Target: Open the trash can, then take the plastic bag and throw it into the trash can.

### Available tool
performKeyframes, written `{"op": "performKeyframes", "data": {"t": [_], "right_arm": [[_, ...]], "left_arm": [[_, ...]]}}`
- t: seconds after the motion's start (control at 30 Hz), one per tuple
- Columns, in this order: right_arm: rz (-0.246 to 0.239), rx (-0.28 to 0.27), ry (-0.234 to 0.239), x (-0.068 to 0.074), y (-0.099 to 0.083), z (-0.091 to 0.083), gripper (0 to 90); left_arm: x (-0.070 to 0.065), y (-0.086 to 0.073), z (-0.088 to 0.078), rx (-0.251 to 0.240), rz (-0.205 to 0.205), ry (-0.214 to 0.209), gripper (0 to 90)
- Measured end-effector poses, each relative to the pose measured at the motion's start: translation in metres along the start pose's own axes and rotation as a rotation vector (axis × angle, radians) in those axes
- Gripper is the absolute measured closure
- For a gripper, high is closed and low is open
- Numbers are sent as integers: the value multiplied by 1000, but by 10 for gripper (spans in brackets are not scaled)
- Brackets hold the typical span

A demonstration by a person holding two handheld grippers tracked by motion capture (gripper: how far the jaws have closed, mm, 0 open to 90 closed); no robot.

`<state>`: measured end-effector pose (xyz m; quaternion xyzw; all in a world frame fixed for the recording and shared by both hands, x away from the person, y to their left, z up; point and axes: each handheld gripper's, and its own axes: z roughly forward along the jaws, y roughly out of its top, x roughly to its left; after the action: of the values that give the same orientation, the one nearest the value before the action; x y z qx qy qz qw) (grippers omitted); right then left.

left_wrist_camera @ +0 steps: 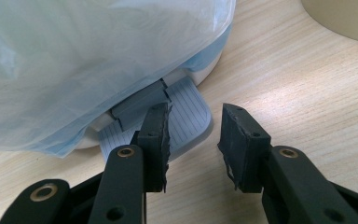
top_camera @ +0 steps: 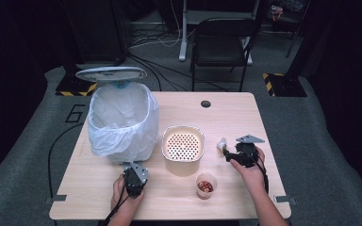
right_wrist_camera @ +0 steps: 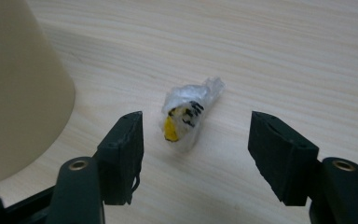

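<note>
A white pedal bin lined with a clear plastic bag stands at the table's left, its lid raised. My left gripper is at the bin's foot. Its jaws stand apart with nothing between them, the left fingertip over the grey ridged pedal. A small crumpled clear wrapper with yellow and black print lies on the wood at the right. My right gripper hovers just behind it, open, and the wrapper lies ahead of the gap, touching neither pad.
A cream pot with a perforated insert stands mid-table, close to the left of my right gripper. A small clear cup of reddish-brown pieces sits near the front edge. A black chair is beyond the table.
</note>
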<state>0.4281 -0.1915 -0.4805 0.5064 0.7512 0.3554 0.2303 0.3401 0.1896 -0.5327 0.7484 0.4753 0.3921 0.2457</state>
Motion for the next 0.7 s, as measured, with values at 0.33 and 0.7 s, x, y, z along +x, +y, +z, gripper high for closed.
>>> {"op": "performKeyframes", "data": {"t": [0.33, 0.7], "right_arm": [[-27, -15, -20, 6, 12, 19, 409], [-21, -14, -27, 8, 7, 33, 512]], "left_arm": [[0, 0, 0, 0, 0, -1, 622], [0, 0, 0, -2, 2, 2, 622]]}}
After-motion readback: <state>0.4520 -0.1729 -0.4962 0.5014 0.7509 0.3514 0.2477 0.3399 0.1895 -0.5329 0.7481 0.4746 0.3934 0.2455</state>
